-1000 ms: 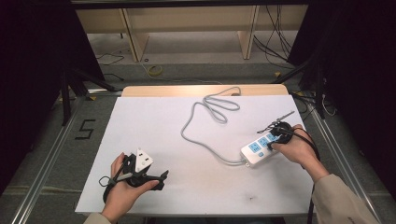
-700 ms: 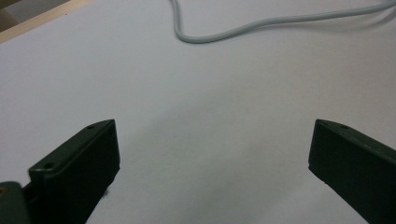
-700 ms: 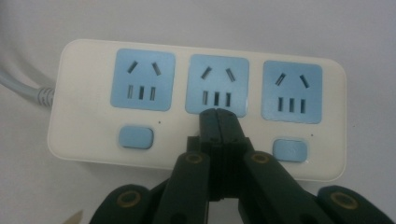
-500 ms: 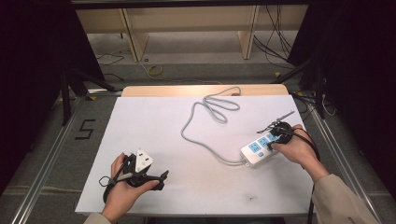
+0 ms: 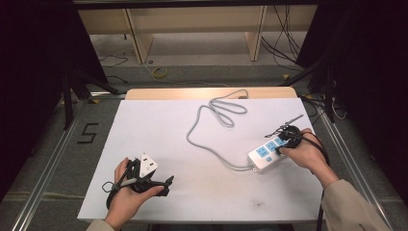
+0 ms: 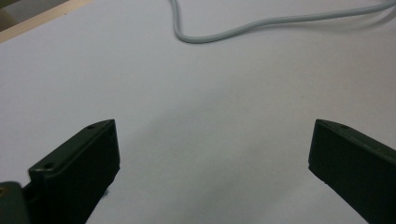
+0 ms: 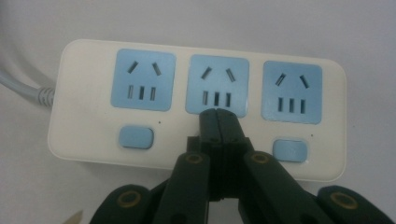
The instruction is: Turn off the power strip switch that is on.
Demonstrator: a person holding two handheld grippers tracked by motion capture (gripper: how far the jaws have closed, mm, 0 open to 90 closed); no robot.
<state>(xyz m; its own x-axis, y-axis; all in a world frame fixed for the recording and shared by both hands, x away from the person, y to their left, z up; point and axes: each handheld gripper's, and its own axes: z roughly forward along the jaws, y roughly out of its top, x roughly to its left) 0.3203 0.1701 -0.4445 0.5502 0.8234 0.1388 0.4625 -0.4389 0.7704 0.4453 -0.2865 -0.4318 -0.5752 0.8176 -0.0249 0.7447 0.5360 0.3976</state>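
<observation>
A white power strip point(image 5: 263, 155) with three blue sockets lies at the right of the white table point(image 5: 144, 120). Its grey cable point(image 5: 206, 139) curls away to the far edge. My right gripper point(image 5: 283, 141) is shut, and its joined tips rest on the strip's top. In the right gripper view the tips point(image 7: 218, 114) sit just under the middle socket of the strip point(image 7: 93, 130), between two blue buttons. My left gripper point(image 5: 166, 185) lies low at the near left, open, a pale plate on its top. Its jaws point(image 6: 210, 154) stand wide over bare table, the cable point(image 6: 261, 23) far ahead.
A wooden strip point(image 5: 159, 93) runs along the table's far edge. Behind it stand a wooden shelf frame point(image 5: 137, 38) and loose wires on the floor. Dark curtains close both sides. A "5" point(image 5: 86, 133) is marked on the floor at the left.
</observation>
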